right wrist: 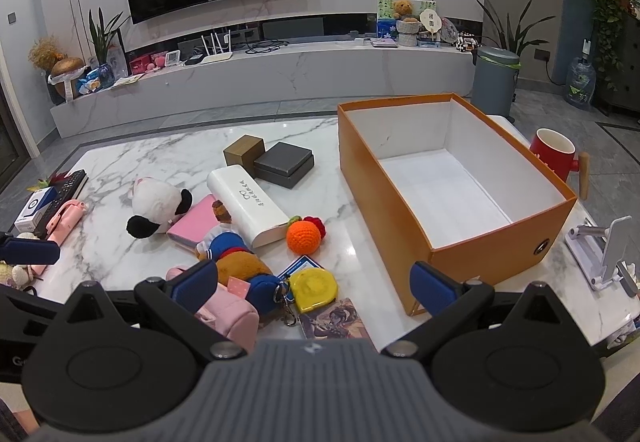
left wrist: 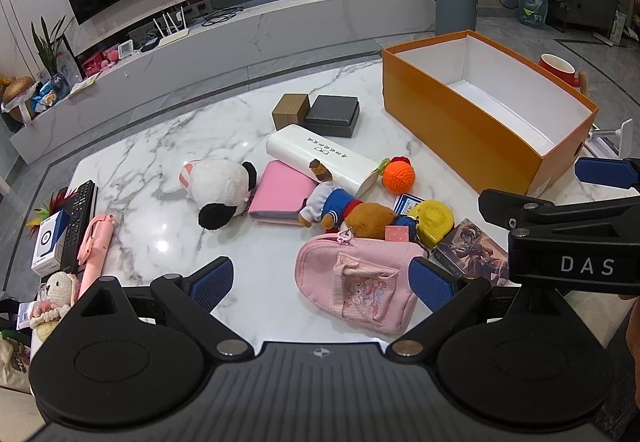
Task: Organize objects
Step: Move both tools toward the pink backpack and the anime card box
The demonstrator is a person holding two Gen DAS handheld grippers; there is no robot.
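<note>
Nothing sorted yet: the orange box point(right wrist: 460, 242) stands empty on the marble table point(right wrist: 120, 169).

Beside it lie the white case point(right wrist: 248, 205), panda plush point(right wrist: 158, 207), pink pouch point(left wrist: 360, 288), sailor bear point(right wrist: 236, 258), two small boxes, orange crochet ball point(right wrist: 304, 238) and yellow tape measure point(right wrist: 314, 288), all still to go in. Left gripper point(left wrist: 320, 282) and right gripper point(right wrist: 316, 282) hover, jaws spread wide, holding nothing.
</note>
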